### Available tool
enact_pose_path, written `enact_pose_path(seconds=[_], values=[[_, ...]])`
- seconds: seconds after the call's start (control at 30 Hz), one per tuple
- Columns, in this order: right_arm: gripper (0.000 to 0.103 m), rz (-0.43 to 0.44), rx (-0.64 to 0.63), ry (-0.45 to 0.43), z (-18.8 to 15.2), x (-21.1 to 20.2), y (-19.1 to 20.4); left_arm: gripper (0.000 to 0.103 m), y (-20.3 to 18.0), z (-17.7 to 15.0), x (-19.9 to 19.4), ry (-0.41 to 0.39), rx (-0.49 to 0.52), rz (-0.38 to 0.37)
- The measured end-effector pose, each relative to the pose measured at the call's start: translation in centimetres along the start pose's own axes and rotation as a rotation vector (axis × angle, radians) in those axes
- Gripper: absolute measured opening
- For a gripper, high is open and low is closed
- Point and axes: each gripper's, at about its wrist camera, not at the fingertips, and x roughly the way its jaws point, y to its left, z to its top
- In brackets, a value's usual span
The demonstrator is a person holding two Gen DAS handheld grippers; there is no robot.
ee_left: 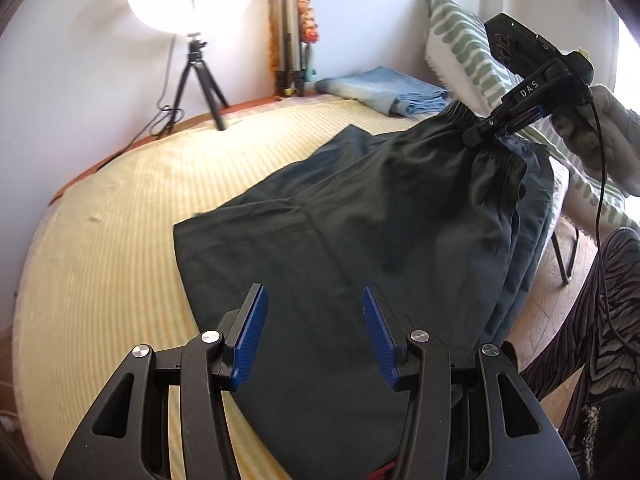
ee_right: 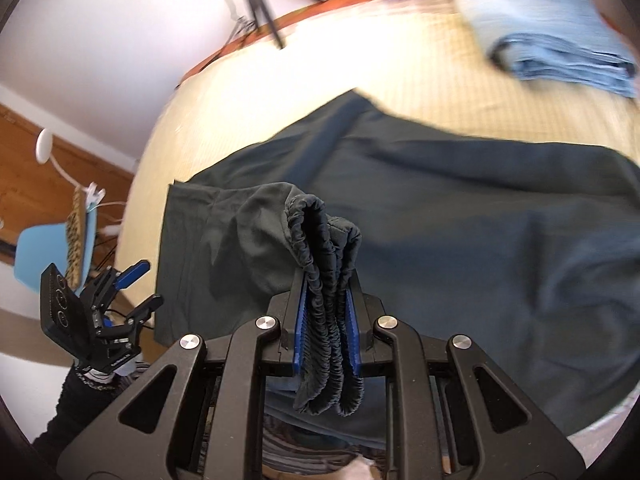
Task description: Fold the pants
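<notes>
Pants [ee_right: 440,216] waistband pinched in right tool [ee_right: 327,316] | left tool [ee_left: 315,336] empty, parted

The pants [ee_left: 360,216] are dark grey-green and soft. Most of the cloth lies spread out flat on the bed with the yellow striped cover. The stretchy waistband [ee_right: 326,280] is bunched up in wrinkly folds and lifted off the bed. From there the cloth hangs down in long folds over the bed's edge.
</notes>
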Motion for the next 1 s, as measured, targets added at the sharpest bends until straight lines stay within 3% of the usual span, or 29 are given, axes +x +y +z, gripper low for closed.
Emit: enact_pose_path(seconds=[0.43, 0.6, 1.0], values=[[0.018, -0.183, 0.064, -0.009, 0.3, -5.5, -9.2, 0.048, -3.7, 2.3, 2.4, 0.007, 0.095, -0.029], [0.018, -0.221, 0.093, -0.017, 0.3, -8.0, -13.3, 0.048, -4.8, 3.1, 3.3, 0.007, 0.107, -0.058], [0.018, -0.307, 0.133, -0.038, 0.7, -10.3, -18.6, 0.048, -5.9, 3.3, 4.6, 0.028, 0.127, -0.084]])
